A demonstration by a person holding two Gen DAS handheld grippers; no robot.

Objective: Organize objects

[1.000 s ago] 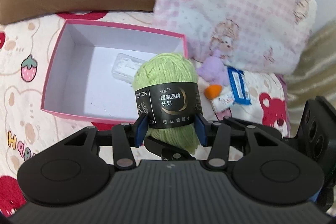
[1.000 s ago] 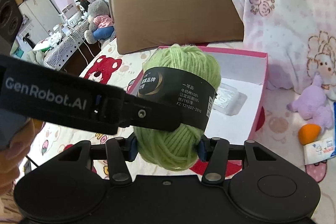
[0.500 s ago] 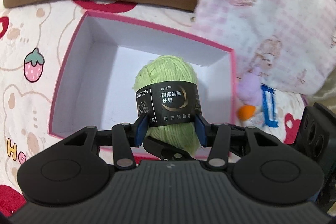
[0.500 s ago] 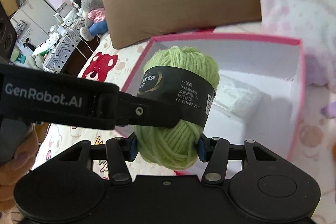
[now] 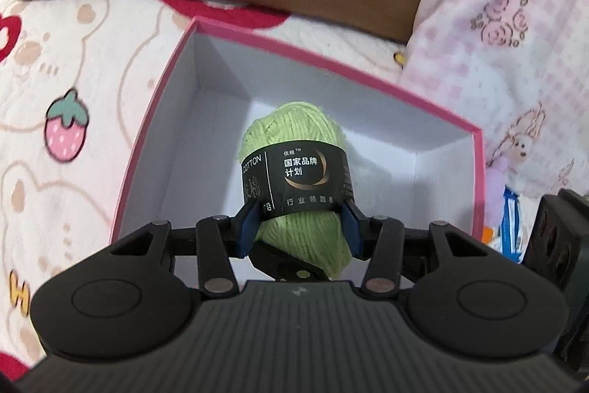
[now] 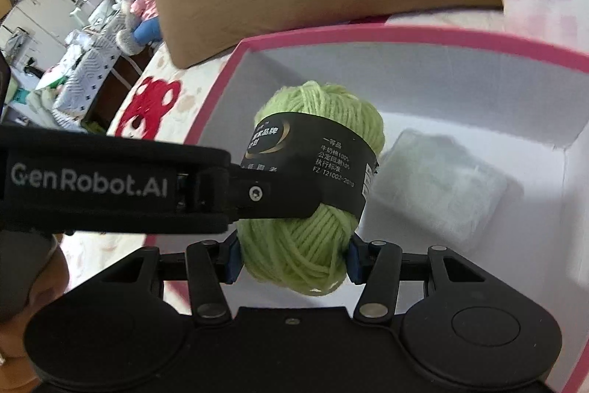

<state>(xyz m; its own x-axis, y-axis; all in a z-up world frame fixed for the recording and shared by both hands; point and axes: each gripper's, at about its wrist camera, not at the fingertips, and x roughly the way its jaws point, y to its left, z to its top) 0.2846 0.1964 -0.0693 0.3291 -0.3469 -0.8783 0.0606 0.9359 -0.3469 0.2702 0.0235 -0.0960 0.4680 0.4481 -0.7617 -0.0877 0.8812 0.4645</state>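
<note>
Both tools have come down and forward since a second ago; the pink box (image 5: 147, 120) now fills both views and the yarn ball (image 5: 294, 172) hangs over its open inside instead of in front of it.

Left tool (image 5: 300, 227) is part closed, blue pads clamped on the ball's near end at the black label (image 5: 305, 179). Right tool (image 6: 291, 260) is part closed too, pinching the ball (image 6: 313, 194) low on the bare yarn. Same ball, two grips.

A clear packet (image 6: 438, 186) lies on the box floor, far right of the ball.

Yarn looks light, soft and squashy, not fragile. Best hold is across the banded middle; loose strands could snag on release. Box sits on the bed (image 5: 55, 80).
</note>
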